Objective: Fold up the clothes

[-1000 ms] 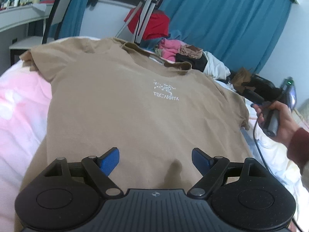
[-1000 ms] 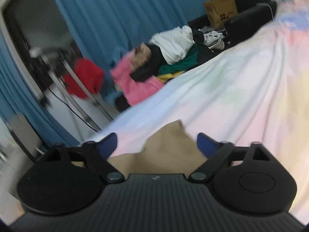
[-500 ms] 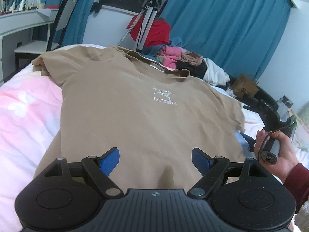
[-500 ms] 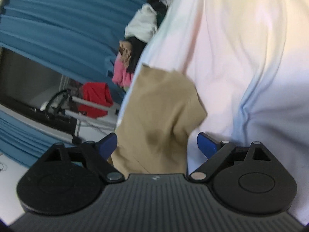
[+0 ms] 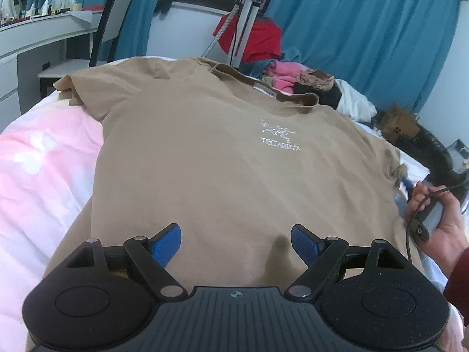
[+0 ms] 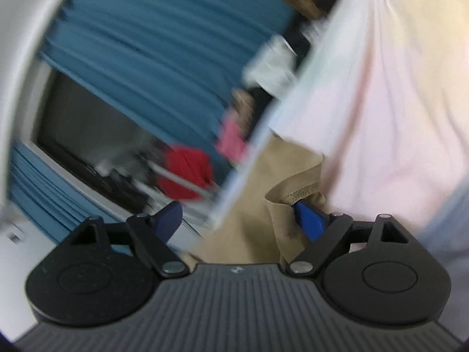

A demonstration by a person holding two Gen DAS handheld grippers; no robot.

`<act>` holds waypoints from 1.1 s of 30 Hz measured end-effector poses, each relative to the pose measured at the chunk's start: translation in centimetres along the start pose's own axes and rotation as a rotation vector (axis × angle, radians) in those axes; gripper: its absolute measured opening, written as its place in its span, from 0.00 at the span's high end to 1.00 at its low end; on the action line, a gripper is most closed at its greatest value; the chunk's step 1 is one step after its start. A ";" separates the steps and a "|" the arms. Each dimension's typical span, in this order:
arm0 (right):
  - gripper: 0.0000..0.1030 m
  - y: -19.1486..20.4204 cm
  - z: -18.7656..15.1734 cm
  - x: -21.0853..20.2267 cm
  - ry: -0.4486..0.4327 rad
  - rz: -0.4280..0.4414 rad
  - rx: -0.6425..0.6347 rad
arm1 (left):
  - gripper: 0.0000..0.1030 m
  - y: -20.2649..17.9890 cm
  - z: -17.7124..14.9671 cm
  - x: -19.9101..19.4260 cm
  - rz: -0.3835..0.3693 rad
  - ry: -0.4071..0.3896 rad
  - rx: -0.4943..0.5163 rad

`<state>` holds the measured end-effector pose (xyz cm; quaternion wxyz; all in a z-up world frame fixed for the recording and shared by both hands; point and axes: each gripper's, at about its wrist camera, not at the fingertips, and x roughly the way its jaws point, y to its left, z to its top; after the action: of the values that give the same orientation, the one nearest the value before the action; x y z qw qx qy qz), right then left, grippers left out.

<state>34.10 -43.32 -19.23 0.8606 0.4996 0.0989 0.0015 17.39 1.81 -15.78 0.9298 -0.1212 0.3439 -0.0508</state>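
A tan T-shirt with a white chest logo lies spread flat on the bed, collar at the far end. My left gripper hovers open over its near hem, with only flat cloth below the blue pads. In the left wrist view a hand holds the right gripper's handle at the shirt's right sleeve. The right wrist view is blurred; my right gripper is open, its right pad against the stitched hem of the tan sleeve, which lies partly between the fingers.
The bed has a pink and white cover. A pile of pink, black and white clothes lies beyond the collar, next to a tripod with a red cloth. A desk and chair stand far left; blue curtains behind.
The right gripper has swung down and in to the right sleeve, whose hem now lies against its right pad. The left gripper has stayed open over the hem, its view shifted slightly.
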 end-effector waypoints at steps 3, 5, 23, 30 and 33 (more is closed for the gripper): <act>0.18 0.1 -0.1 0.7 0.023 -0.023 -0.033 | 0.18 0.0 -0.1 0.2 0.004 -0.001 0.013; 0.32 0.2 -0.1 1.2 0.038 -0.038 -0.055 | 0.18 -0.1 -0.2 0.2 0.002 -0.004 0.021; 0.92 -2.1 3.6 -3.9 -0.124 -0.181 0.001 | 0.18 0.1 0.1 -0.2 -0.015 -0.009 -0.004; 0.82 -4.0 3.5 -4.6 -0.006 -0.197 0.156 | 0.18 -0.4 -0.1 -0.4 -0.020 -0.011 0.009; 0.25 -2.8 2.4 -4.7 0.054 -0.198 0.171 | 0.18 -0.6 -0.1 -0.4 -0.023 -0.012 0.015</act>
<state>29.67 -47.25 -19.69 0.8079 0.5585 0.1706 -0.0787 16.97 1.33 -15.43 0.9321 -0.1183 0.3366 -0.0632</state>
